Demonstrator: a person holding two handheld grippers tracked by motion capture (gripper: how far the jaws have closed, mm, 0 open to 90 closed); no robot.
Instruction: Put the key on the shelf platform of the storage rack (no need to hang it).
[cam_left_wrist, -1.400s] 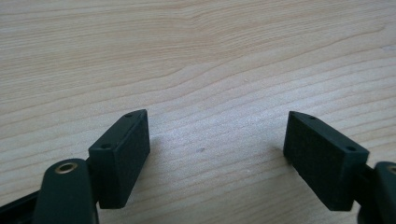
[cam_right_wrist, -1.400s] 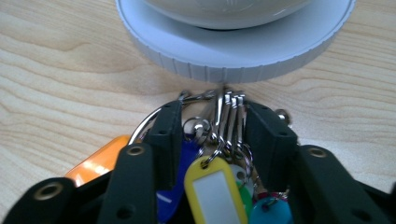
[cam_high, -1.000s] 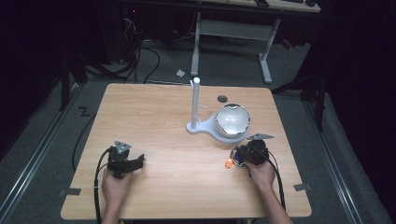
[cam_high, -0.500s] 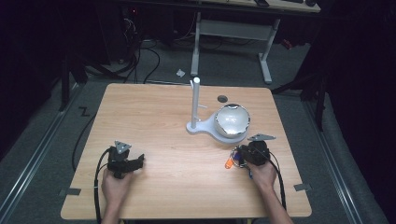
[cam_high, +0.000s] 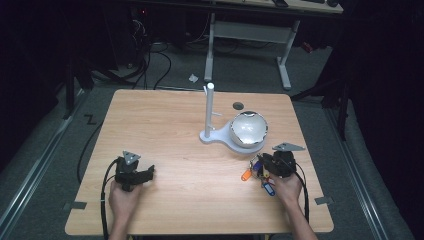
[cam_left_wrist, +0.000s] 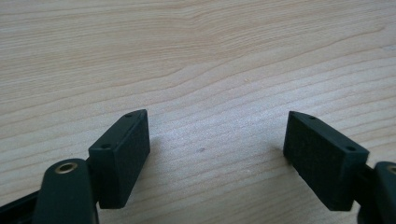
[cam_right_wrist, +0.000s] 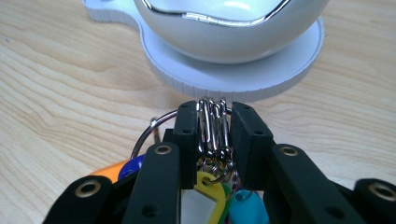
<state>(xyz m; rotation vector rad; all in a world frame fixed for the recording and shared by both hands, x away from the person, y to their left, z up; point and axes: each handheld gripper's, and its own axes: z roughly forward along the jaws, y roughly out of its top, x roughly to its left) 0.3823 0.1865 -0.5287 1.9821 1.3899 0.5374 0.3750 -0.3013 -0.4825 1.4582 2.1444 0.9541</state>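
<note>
Pale wood grain runs across the table (cam_high: 180, 130), where a person's two hands each rest a black gripper near the front edge. At the right, the right gripper (cam_right_wrist: 214, 122) has its jaws pinched shut on a bunch of silver clips (cam_right_wrist: 213, 126) that hang on a key ring (cam_right_wrist: 148, 131); coloured key tags dangle from the same bunch, a yellow tag (cam_right_wrist: 204, 185) and a teal tag (cam_right_wrist: 246, 205) showing between the jaw arms in the right gripper view, and an orange tag (cam_high: 246, 175) and a blue tag (cam_high: 268, 189) lying on the wood in the high view. This bunch sits low over the table at its front right, just in front of a round white base (cam_right_wrist: 261, 74) that carries a shiny white bowl (cam_right_wrist: 233, 28). In the high view a white post (cam_high: 209, 107) rises upright from the narrower end of that same base, to the left of the bowl (cam_high: 248, 128).

At the front left, well apart from the keys, the left gripper (cam_left_wrist: 217, 140) rests close over bare wood with its jaws spread wide and nothing between them. A dark round spot (cam_high: 238, 106) marks the tabletop behind the bowl
</note>
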